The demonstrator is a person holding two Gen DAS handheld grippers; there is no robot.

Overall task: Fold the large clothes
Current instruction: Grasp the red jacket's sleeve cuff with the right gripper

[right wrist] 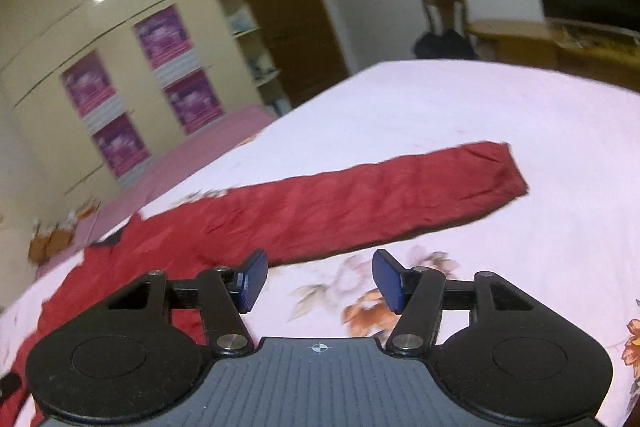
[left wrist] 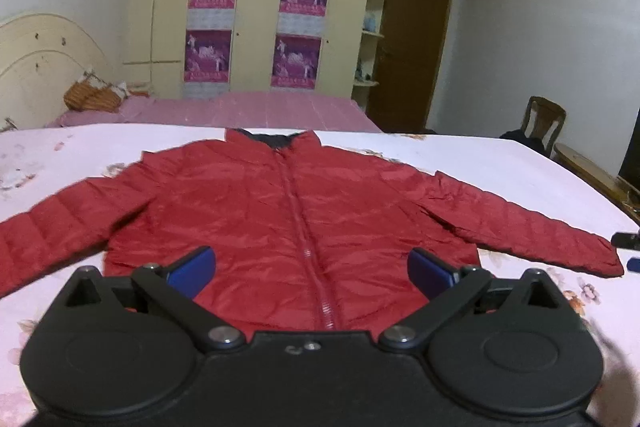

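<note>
A red quilted jacket [left wrist: 256,195] lies flat and zipped on the floral bedsheet [left wrist: 500,163], collar at the far side, both sleeves spread outward. My left gripper [left wrist: 312,269] hovers over the jacket's lower hem near the zipper, jaws wide open with nothing between the blue pads. In the right wrist view the jacket's right sleeve [right wrist: 380,199] stretches up to the right, its cuff lying on the sheet. My right gripper [right wrist: 318,281] is open above bare sheet just below that sleeve, its left pad close to the sleeve's lower edge. Nothing is held.
A pink bed [left wrist: 224,111] with a woven basket [left wrist: 90,97] stands beyond. A cream wardrobe [left wrist: 256,7] with purple posters fills the back wall. A brown door [left wrist: 412,43], a wooden chair [left wrist: 544,119] and a low wooden table [right wrist: 532,39] are at the right.
</note>
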